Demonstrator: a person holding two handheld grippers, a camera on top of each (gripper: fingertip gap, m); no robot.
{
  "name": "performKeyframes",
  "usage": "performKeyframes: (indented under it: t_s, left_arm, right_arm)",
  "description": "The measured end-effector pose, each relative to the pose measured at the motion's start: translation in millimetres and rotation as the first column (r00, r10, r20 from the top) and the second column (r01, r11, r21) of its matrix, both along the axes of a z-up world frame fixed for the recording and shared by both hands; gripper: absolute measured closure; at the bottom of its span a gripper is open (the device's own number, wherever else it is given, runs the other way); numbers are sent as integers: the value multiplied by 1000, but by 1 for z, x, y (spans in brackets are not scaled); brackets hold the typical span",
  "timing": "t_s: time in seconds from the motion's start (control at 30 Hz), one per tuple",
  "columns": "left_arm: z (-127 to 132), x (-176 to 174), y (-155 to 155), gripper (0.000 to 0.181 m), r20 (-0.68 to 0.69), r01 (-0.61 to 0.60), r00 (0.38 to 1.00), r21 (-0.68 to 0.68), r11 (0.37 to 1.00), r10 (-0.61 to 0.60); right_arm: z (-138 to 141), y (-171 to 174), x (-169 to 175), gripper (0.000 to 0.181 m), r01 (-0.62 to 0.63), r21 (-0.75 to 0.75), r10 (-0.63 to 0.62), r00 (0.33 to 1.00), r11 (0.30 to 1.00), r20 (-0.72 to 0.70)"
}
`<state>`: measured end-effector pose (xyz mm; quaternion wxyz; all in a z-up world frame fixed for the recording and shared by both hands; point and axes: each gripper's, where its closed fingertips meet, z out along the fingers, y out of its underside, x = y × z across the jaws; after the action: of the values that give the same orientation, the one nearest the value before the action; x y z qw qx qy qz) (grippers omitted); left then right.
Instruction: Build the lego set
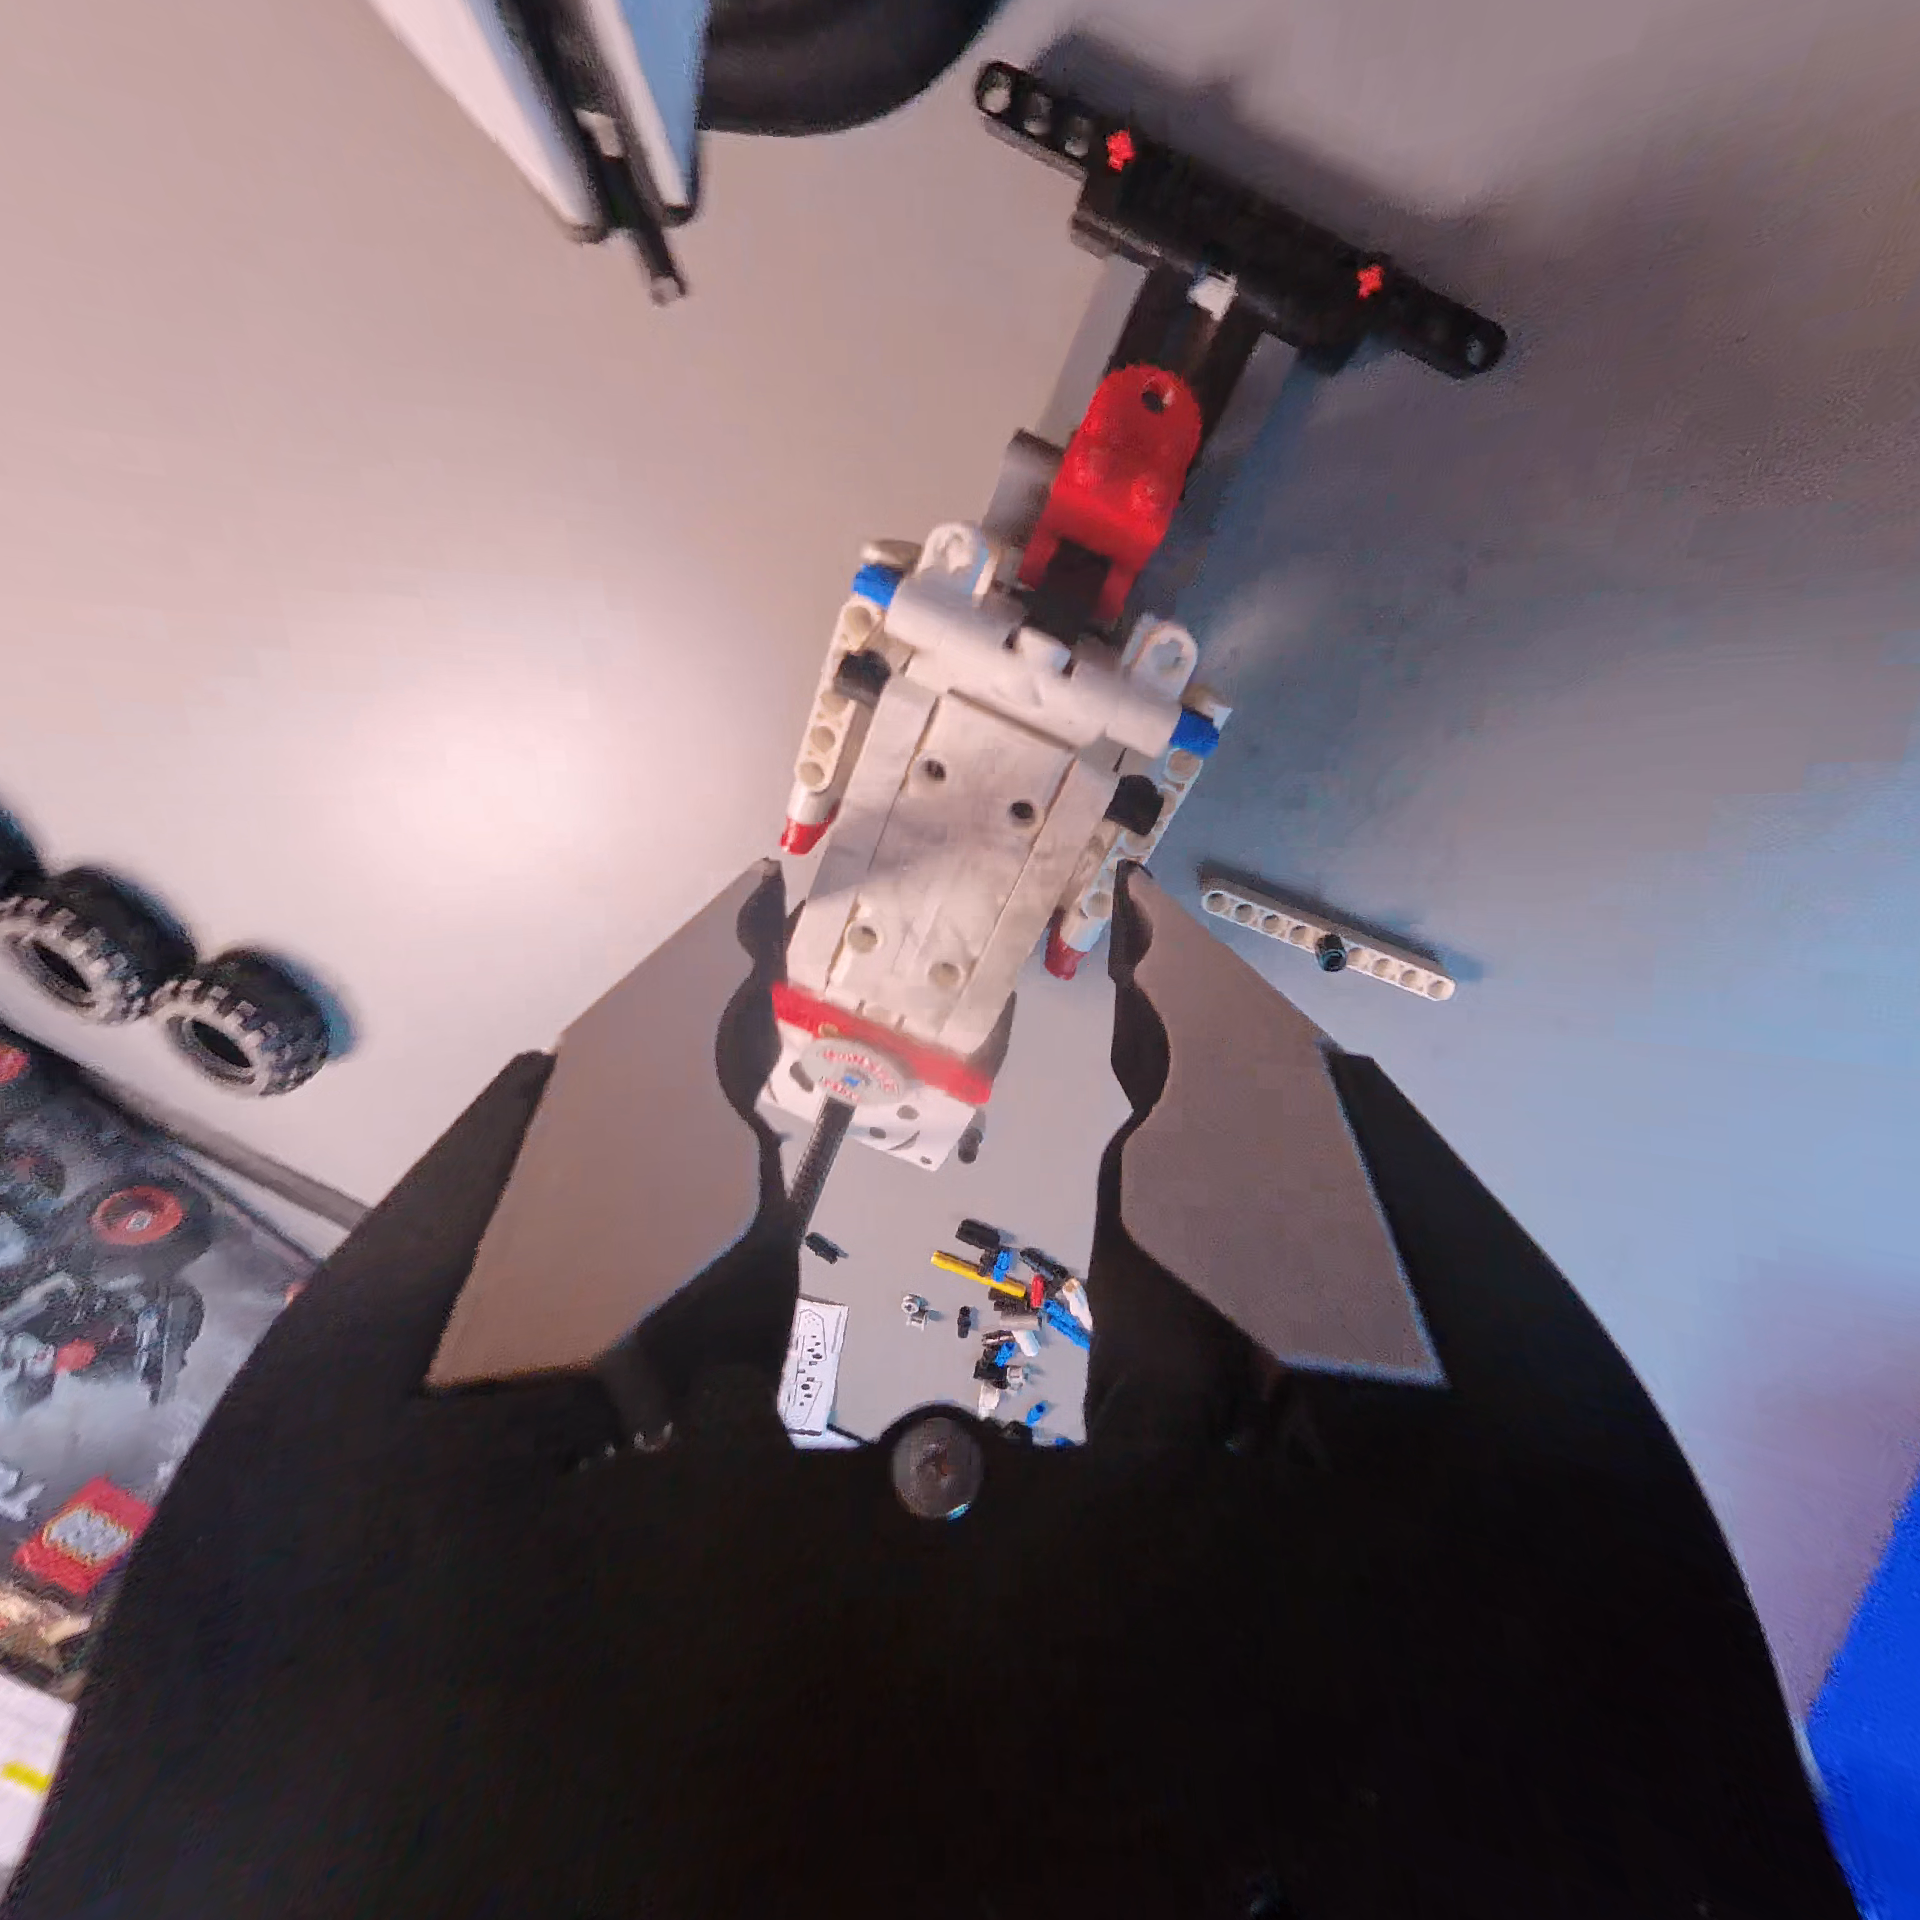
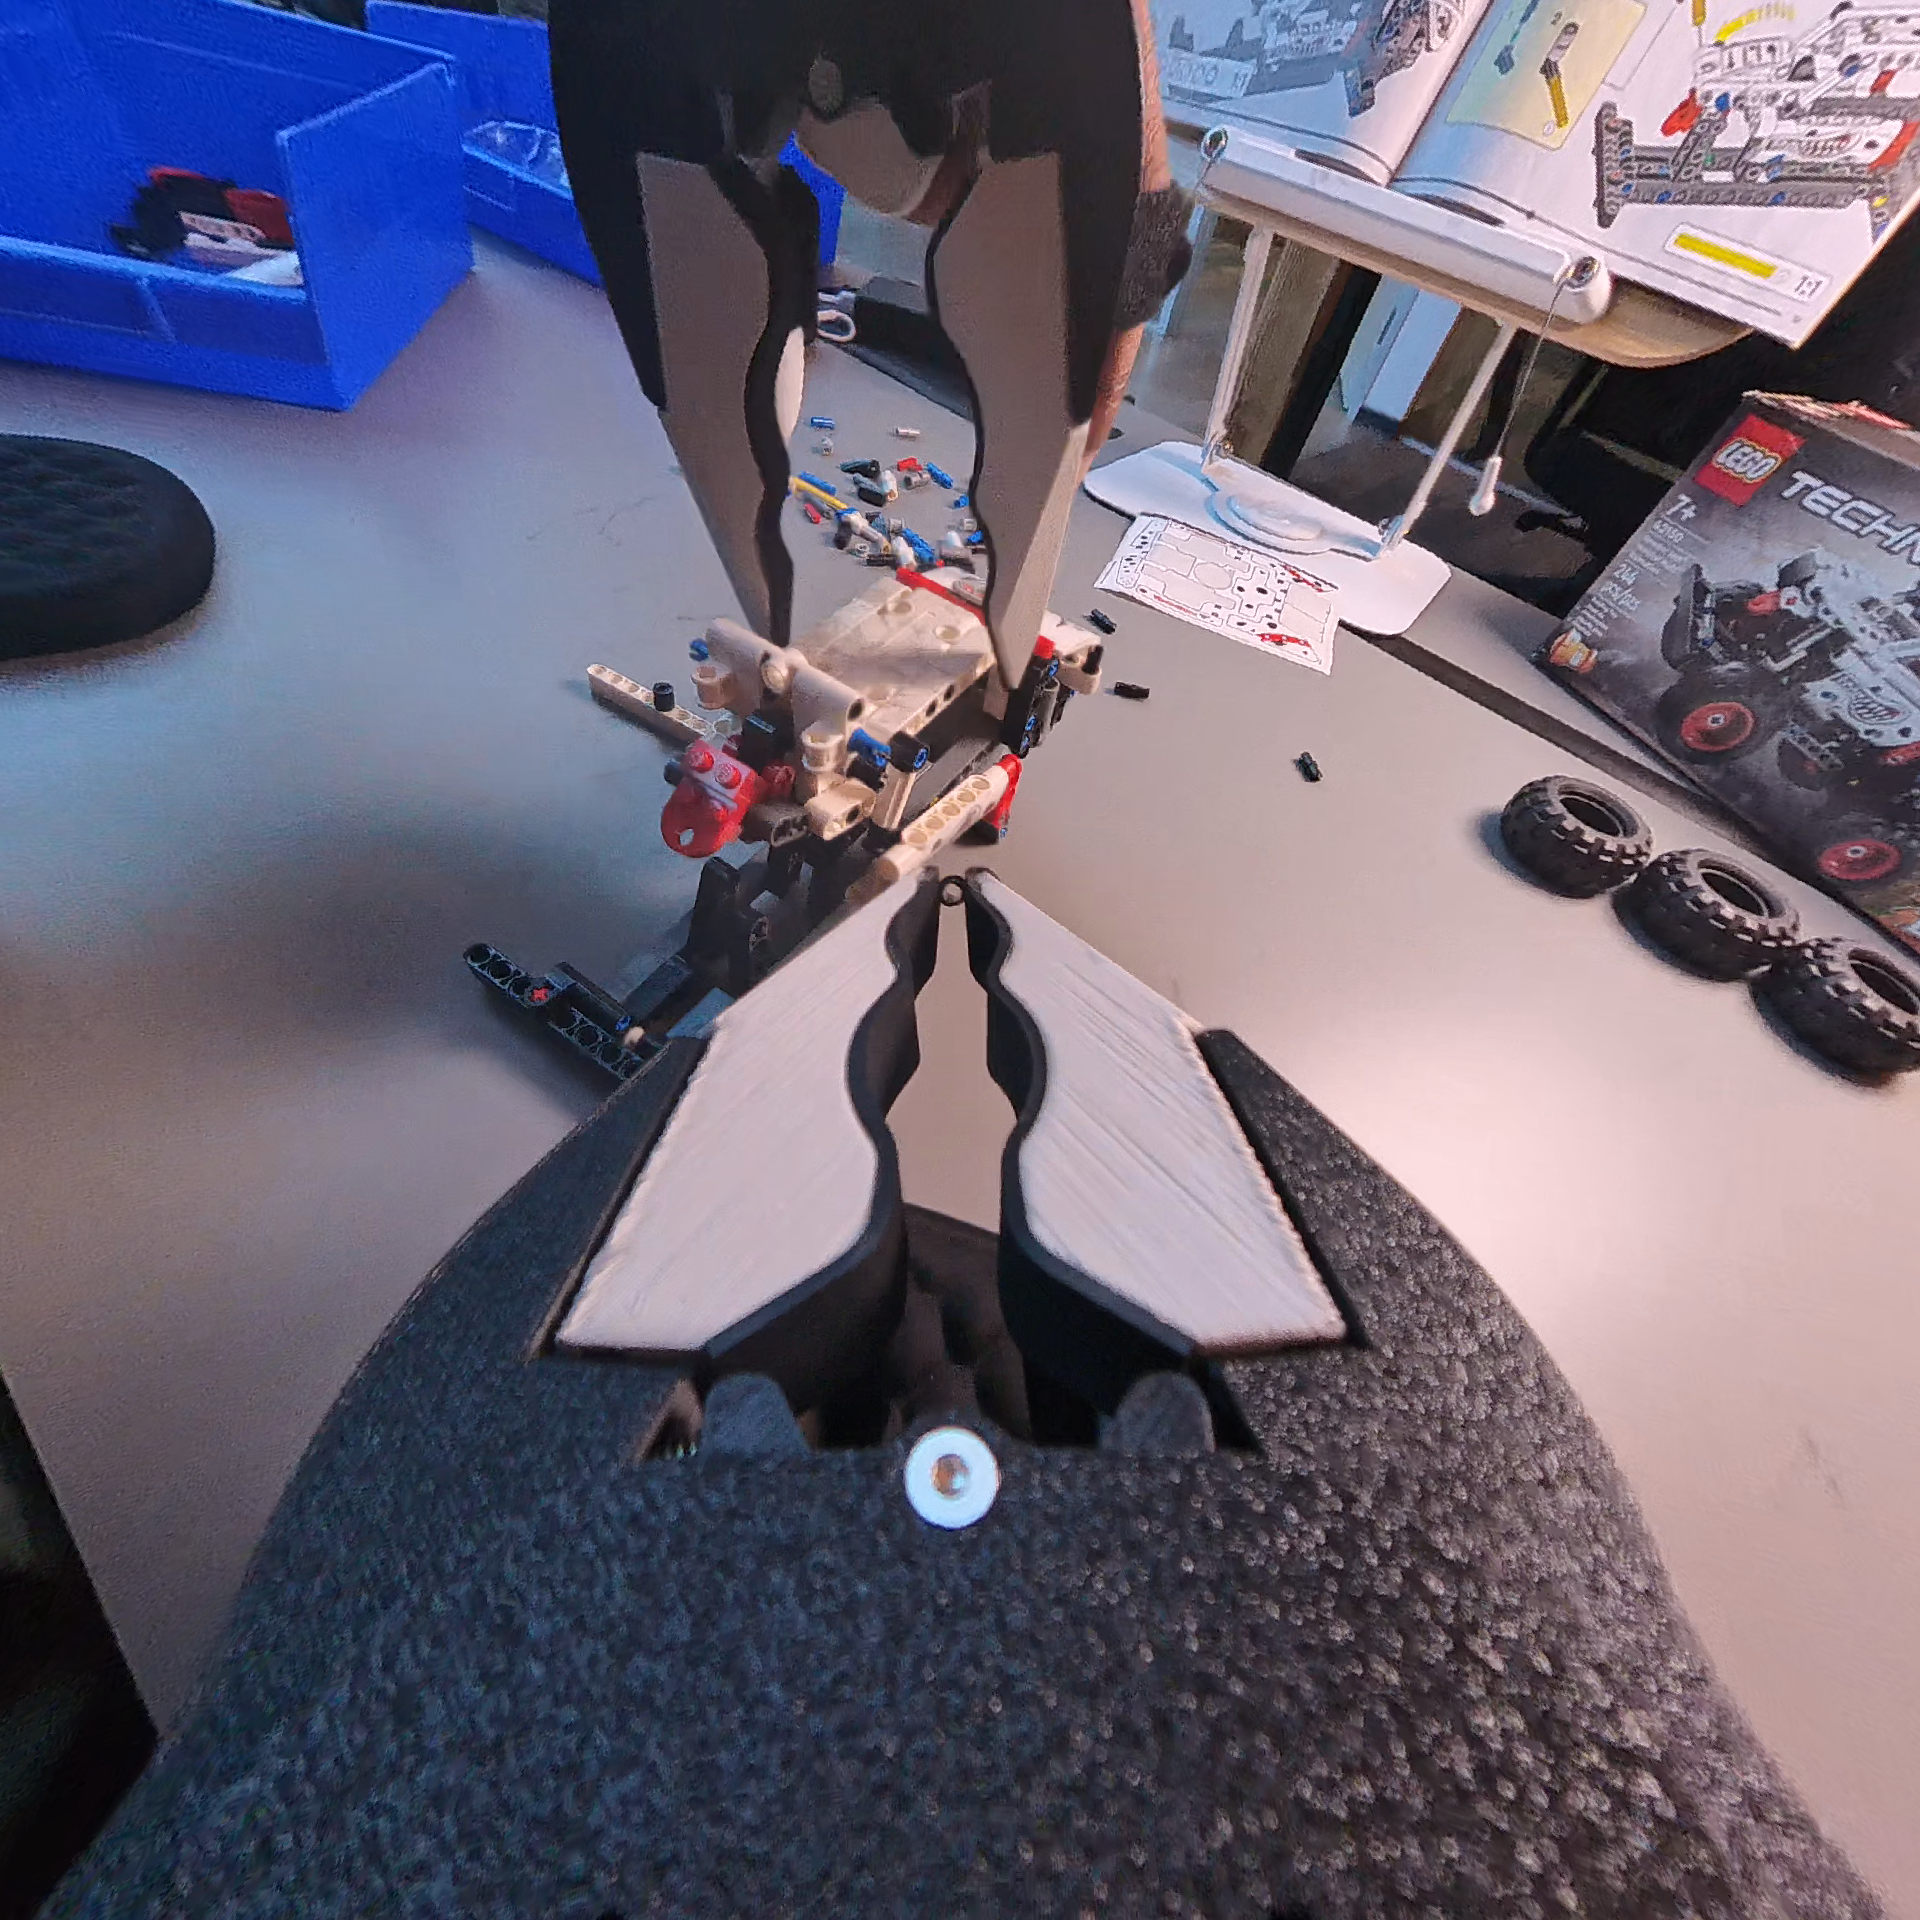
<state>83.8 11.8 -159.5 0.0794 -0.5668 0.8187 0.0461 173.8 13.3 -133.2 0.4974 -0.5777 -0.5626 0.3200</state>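
Note:
A half-built lego model [image 1: 956, 831] with a white body, red parts and a black frame lies on the grey table [image 1: 416, 623]. My left gripper [image 1: 945, 878] straddles the white body, with both fingertips against its sides. In the right wrist view this gripper [image 2: 894, 655] comes down from above onto the model [image 2: 904, 649]. My right gripper [image 2: 951, 883] is nearly closed and pinches a small black pin [image 2: 951, 891] at its tips. It is just in front of the model's near end and does not touch it.
Three black tyres [image 2: 1704, 914] and the set's box [image 2: 1766, 644] are at the right. Loose small pieces [image 2: 883, 509] and a sticker sheet [image 2: 1226, 592] lie behind the model. A white beam [image 1: 1320, 940] lies beside it. Blue bins [image 2: 208, 239] are at the far left, and a booklet on a stand [image 2: 1662, 135] is at the far right. The tips of one gripper are about 10 centimeters away from the tips of the other.

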Motion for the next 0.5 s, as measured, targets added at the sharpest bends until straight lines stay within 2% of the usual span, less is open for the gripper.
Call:
performKeyframes:
  t_s: [0.07,0.13,0.27,0.33,0.4,0.5]
  left_arm:
    - [-13,0,-2,119,-86,37,995,-42,998,-41]
    - [-18,1,0,125,-100,56,993,-57,997,-61]
    - [-11,6,-6,131,57,-54,996,-127,990,62]
    - [-5,7,-12,131,188,-124,971,-143,982,150]
    - [7,12,-23,131,351,-202,899,-196,960,260]
    - [26,19,-40,131,574,-300,719,-250,920,391]
  right_arm:
    - [1,2,4,177,-7,-33,6,1000,999,-25]
    - [7,2,5,177,-28,-57,25,998,998,-61]
    - [15,6,7,177,-62,-54,56,994,997,-95]
    - [21,7,5,177,-90,-52,83,990,995,-113]
    - [28,8,3,177,-121,-46,114,984,992,-135]
    - [50,4,-4,177,-186,-2,183,970,983,-162]
